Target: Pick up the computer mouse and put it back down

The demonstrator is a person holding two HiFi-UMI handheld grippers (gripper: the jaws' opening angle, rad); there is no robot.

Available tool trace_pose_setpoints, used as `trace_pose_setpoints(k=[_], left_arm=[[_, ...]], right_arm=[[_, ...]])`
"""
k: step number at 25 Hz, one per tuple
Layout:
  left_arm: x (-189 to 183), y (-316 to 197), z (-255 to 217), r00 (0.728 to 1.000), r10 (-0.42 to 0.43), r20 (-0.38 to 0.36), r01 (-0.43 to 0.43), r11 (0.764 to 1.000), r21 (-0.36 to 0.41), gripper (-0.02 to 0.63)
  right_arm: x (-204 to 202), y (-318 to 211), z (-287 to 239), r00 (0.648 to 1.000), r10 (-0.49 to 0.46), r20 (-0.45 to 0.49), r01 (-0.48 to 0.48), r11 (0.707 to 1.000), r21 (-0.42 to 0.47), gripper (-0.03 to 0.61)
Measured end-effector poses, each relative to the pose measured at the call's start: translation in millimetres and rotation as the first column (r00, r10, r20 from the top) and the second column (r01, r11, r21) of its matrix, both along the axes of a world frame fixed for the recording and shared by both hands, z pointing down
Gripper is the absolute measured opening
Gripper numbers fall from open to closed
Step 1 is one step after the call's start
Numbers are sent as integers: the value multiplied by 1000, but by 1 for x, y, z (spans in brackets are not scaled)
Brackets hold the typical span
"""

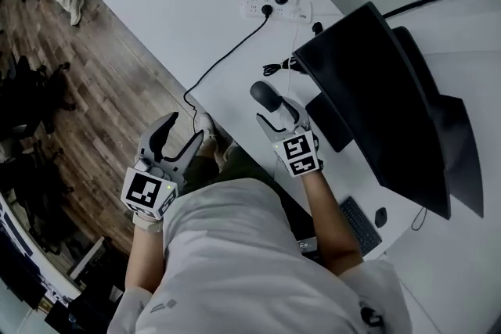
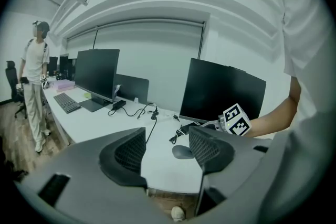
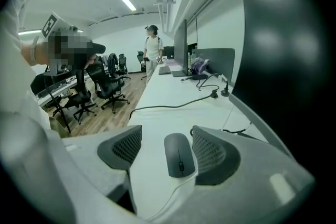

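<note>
We have the right claw (image 3: 167, 148) open around the mouse (image 3: 178, 155), which lies flat on the white counter (image 3: 173, 107) just in front of the dark monitor (image 1: 368, 90). The jaws stand apart on either side of the mouse, which sits close to the pad (image 3: 210, 153) on the view's right and leaves a clear gap to the other. Whether that near pad touches the shell we cannot tell. The left claw (image 2: 167, 149) hangs off the counter's edge over the wooden floor (image 1: 102, 105), jaws apart with nothing between them. We judge the mouse light and rigid, a smooth dark plastic shell with a domed top that would slide out of a high pinch. The hold therefore belongs low on its long sides, about mid-length, with a gentle closing force and clear of the wheel and buttons. We see no cord on it, so nothing should drag when it lifts.
</note>
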State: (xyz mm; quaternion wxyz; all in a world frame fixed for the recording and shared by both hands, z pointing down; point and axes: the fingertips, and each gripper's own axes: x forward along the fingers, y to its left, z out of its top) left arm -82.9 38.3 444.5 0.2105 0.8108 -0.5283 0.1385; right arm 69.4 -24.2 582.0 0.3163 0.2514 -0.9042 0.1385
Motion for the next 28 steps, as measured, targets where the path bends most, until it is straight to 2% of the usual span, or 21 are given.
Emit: trace_pose_setpoints(k=[6, 15, 28], left_arm=[[-23, 5, 12, 997, -74, -12, 74, 996, -48, 241], [-42, 16, 34, 992, -128, -1, 128, 987, -97, 241], [-57, 19, 39, 985, -170, 3, 169, 978, -123, 241]], right_arm=[[-4, -13, 39, 997, -19, -71, 16, 999, -43, 290], [-9, -29, 86, 987, -41, -159, 27, 995, -92, 293], [-14, -31, 108, 970, -100, -223, 69, 988, -141, 292]])
